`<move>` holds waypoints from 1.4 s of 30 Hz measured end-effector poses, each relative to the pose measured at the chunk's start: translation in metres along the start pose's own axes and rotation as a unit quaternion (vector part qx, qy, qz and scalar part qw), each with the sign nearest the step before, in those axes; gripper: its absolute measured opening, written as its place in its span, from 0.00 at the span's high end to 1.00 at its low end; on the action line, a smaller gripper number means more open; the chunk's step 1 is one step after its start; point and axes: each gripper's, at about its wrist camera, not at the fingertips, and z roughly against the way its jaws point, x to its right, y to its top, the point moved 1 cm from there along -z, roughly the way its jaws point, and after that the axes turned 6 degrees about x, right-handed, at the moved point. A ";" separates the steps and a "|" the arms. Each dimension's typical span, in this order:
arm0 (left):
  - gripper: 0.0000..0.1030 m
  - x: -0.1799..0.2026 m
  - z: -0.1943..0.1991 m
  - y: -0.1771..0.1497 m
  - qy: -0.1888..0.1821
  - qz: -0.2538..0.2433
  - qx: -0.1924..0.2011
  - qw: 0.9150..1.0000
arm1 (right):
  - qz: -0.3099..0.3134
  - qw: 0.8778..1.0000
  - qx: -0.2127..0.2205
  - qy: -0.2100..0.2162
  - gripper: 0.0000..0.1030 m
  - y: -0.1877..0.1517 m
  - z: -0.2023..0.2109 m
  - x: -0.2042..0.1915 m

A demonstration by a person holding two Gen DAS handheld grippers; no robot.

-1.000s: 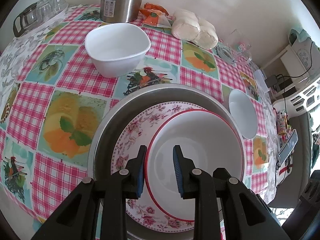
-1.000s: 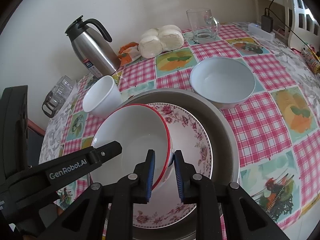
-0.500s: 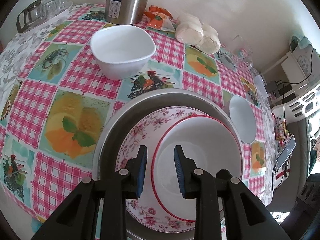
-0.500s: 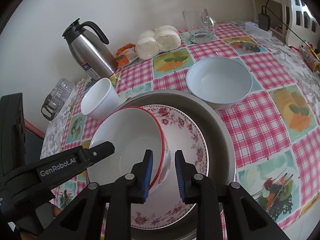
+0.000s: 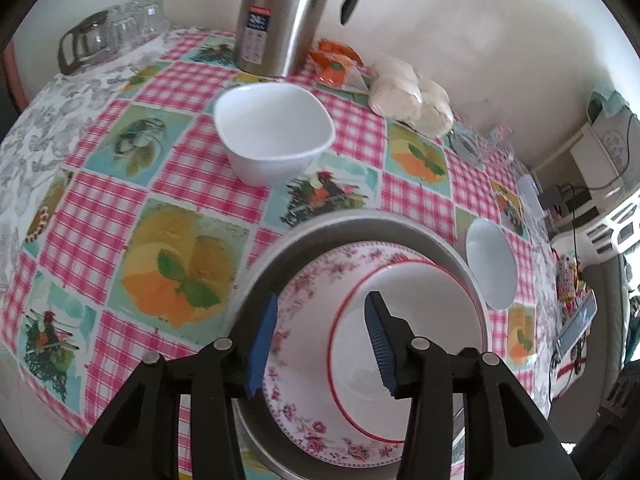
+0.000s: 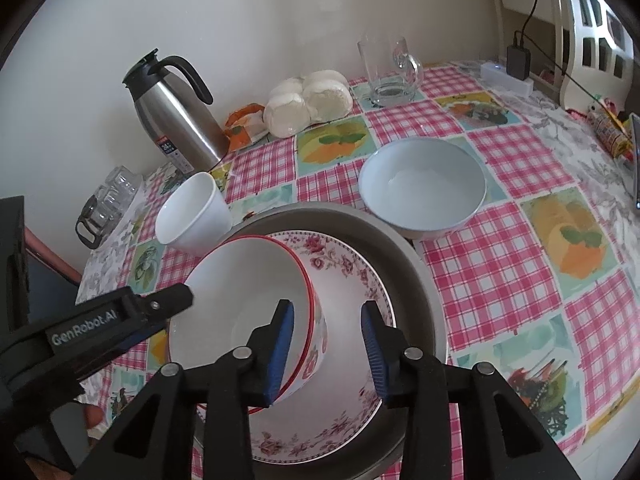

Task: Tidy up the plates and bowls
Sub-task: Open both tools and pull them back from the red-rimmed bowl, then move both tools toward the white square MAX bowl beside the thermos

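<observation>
Two grippers hang over one stack near your edge of the tabletop [image 6: 520,248], which wears a pink checked cloth with fruit and rooster panels. The stack is a grey metal pan [image 6: 416,280] holding a floral plate [image 6: 352,280], with a red-rimmed bowl [image 6: 248,280] sitting on that plate toward its left side.

Your left gripper [image 5: 320,340] straddles the near-left rim of the red-rimmed bowl [image 5: 408,320]. Its jaws are opening, the blue pads stand clear of the rim, and nothing is clamped. One pad sits over the floral plate [image 5: 312,292] and the pan's wall [image 5: 280,256], the other over the bowl's white inside.

Your right gripper [image 6: 326,344] straddles the bowl's right wall. Its jaws are opening too: the left pad is inside the bowl, close to the wall, and you can see a gap between the right pad and the outside of the bowl. The bowl rests on the plate, not lifted.

Beyond the pan a square white bowl [image 5: 274,132] stands alone on the cloth, and a round white bowl [image 6: 422,188] stands just beside the pan's far right rim. Farther back, by the wall, you have a steel thermos jug [image 6: 176,112], a bag of white buns [image 6: 308,100], a clear glass mug [image 6: 386,72] and a rack of glasses [image 5: 108,36].
</observation>
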 end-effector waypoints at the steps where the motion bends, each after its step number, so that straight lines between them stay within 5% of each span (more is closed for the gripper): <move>1: 0.49 -0.001 0.001 0.001 0.004 0.003 0.003 1.000 | 0.003 1.000 0.002 -0.003 0.59 0.001 0.001 0.000; 7: 0.43 -0.009 0.006 0.004 0.022 0.017 0.017 0.999 | 0.016 1.000 0.014 -0.018 0.41 0.003 0.004 -0.001; 10: 0.26 -0.014 0.007 0.006 0.032 0.025 0.026 0.999 | 0.018 0.999 0.017 -0.021 0.33 0.004 0.004 -0.001; 29: 0.19 -0.028 0.008 0.009 0.074 0.040 0.042 0.996 | 0.025 0.999 0.026 -0.030 0.05 0.003 0.002 0.001; 32: 0.12 -0.028 0.007 0.009 0.078 0.038 0.041 0.995 | 0.026 0.999 0.028 -0.029 0.00 0.003 0.002 0.000; 42: 0.10 -0.034 0.012 0.011 0.083 0.047 0.053 0.994 | 0.031 0.999 0.033 -0.028 0.00 0.002 0.003 -0.002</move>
